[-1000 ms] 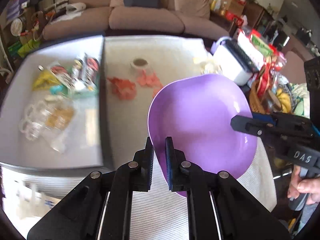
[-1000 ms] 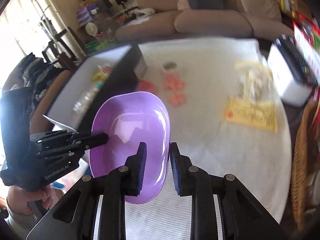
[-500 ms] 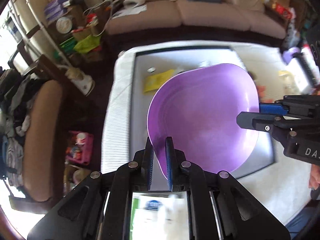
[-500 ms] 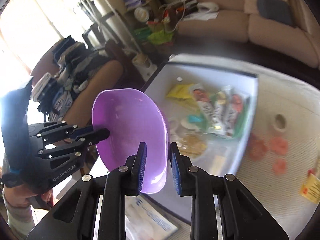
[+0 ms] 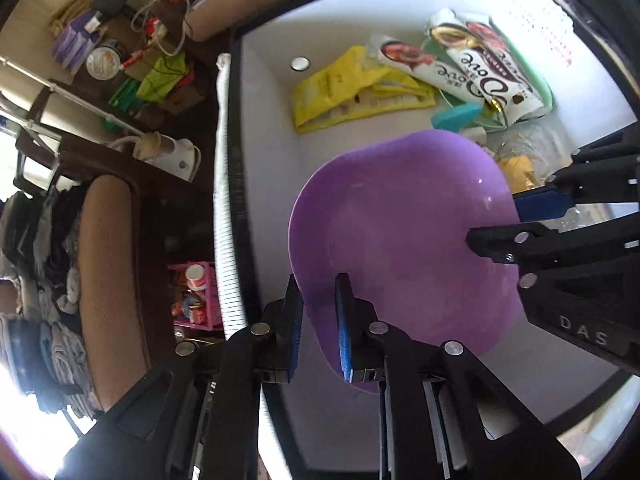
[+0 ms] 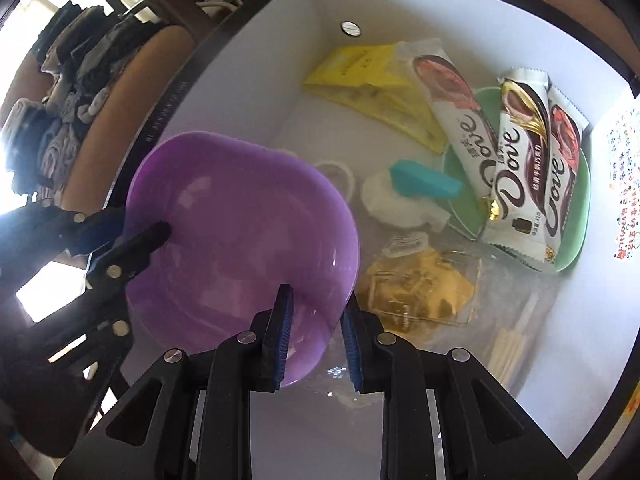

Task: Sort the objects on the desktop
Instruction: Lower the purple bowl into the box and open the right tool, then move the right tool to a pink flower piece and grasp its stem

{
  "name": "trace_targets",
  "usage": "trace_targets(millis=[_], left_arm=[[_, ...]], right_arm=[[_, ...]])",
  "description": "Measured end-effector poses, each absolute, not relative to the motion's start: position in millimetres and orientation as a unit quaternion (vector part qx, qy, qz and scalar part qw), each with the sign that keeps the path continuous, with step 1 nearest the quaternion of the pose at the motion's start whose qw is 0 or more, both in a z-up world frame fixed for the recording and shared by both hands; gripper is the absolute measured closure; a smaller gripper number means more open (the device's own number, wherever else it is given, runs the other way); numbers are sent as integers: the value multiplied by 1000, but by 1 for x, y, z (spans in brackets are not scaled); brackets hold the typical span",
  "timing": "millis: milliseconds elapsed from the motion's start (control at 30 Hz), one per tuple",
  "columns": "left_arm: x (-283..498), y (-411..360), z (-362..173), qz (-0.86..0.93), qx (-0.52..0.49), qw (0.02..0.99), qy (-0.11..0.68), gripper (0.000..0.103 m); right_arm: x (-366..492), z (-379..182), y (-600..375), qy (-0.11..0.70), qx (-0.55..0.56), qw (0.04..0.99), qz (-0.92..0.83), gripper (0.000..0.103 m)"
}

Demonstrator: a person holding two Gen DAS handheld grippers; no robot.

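A purple plastic bowl (image 5: 400,232) is held by its rim between both grippers, low inside a white box (image 5: 272,128). My left gripper (image 5: 318,308) is shut on the bowl's near rim. My right gripper (image 6: 316,316) is shut on the opposite rim, and the bowl also shows in the right wrist view (image 6: 240,232). In the box lie Dove chocolate bars (image 6: 516,168) on a green plate (image 6: 576,240), a yellow packet (image 6: 372,76), a teal block (image 6: 424,182) and a clear bag of yellow snacks (image 6: 420,284).
The box's black rim (image 5: 238,184) runs along the left. Past it are a white striped cloth edge (image 5: 224,216), a brown armchair (image 5: 104,264) with clothes, and a pink crate (image 5: 196,292) on the floor.
Both grippers have carried the bowl from above the table over to the left and down into the white box. It now hangs close over the box floor beside the snacks.
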State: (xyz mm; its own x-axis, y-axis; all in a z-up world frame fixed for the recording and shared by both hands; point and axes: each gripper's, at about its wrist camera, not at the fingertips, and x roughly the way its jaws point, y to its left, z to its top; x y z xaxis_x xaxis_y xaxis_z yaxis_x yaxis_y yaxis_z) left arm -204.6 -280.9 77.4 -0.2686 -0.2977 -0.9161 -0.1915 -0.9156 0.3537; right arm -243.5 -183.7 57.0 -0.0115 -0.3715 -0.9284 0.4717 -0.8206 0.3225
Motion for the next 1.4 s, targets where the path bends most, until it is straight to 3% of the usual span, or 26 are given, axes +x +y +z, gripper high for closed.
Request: trace_targets(millis=[167, 200, 267, 300, 333, 400, 467, 733, 800, 867, 967, 1233, 1400], left_arm=[[-214, -276, 64, -764, 610, 49, -205, 82], [-215, -275, 64, -763, 614, 47, -196, 78], [-213, -276, 74, -769, 614, 37, -173, 60], [-211, -277, 82, -776, 609, 33, -163, 58], [-208, -279, 92, -783, 603, 31, -151, 59], [-203, -285, 110, -797, 588, 35, -138, 56], [-198, -291, 122, -804, 581, 31, -120, 53], [-168, -297, 170, -844, 534, 22, -44, 54], [-157, -292, 182, -858, 512, 12, -23, 50], [-143, -281, 196, -875, 485, 1, 1, 37], [-122, -258, 216, -892, 450, -19, 22, 35], [-79, -162, 248, -893, 427, -128, 61, 29], [-54, -99, 229, -891, 415, -157, 92, 25]], right_arm=[[-250, 49, -184, 37, 653, 294, -697, 78], [-249, 49, -185, 42, 654, 293, -696, 77], [-248, 51, -188, 49, 655, 290, -696, 77], [-247, 54, -188, 49, 653, 289, -699, 76], [-246, 57, -188, 47, 649, 289, -702, 74], [-244, 68, -184, 48, 638, 285, -714, 58], [-240, 78, -181, 58, 627, 288, -722, 49], [-216, 147, -143, 67, 558, 318, -763, 46], [-205, 170, -128, 63, 530, 321, -782, 38], [-196, 188, -104, 63, 507, 311, -801, 31], [-188, 205, -58, 48, 483, 297, -822, 27], [-159, 206, 59, -1, 478, 261, -839, 22], [-140, 187, 107, -15, 471, 242, -848, 22]])
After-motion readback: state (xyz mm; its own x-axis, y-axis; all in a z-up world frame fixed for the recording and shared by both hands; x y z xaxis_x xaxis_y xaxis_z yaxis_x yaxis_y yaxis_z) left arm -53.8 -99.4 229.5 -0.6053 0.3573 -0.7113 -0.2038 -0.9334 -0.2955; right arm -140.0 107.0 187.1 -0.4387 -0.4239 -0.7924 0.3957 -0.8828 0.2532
